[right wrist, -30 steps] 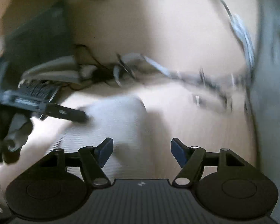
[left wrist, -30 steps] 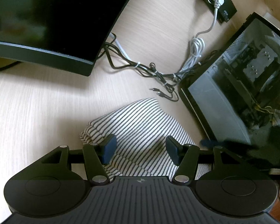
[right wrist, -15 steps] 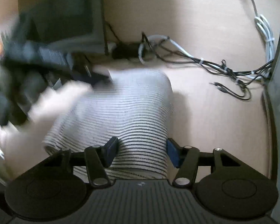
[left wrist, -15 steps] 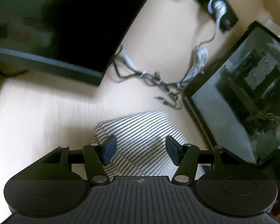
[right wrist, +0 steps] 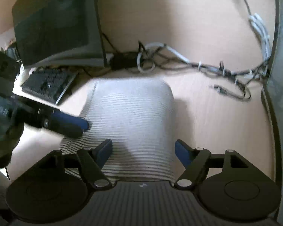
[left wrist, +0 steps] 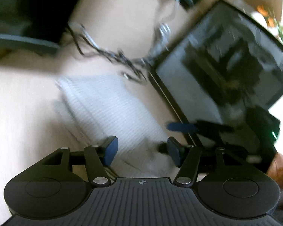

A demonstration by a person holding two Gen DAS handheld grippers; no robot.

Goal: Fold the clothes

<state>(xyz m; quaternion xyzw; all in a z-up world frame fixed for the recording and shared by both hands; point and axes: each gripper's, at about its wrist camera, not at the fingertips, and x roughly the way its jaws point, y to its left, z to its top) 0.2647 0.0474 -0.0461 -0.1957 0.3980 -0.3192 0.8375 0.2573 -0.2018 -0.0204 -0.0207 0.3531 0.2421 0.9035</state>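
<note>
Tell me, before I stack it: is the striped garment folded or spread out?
Folded: the striped garment lies as a compact rectangle with a rounded doubled edge.

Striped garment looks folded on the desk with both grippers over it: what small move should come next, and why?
Probably lift both grippers clear. The striped garment lies as a compact folded bundle on the desk. The right gripper and left gripper both have jaws that have just been opening, with no cloth pinched between them.
</note>
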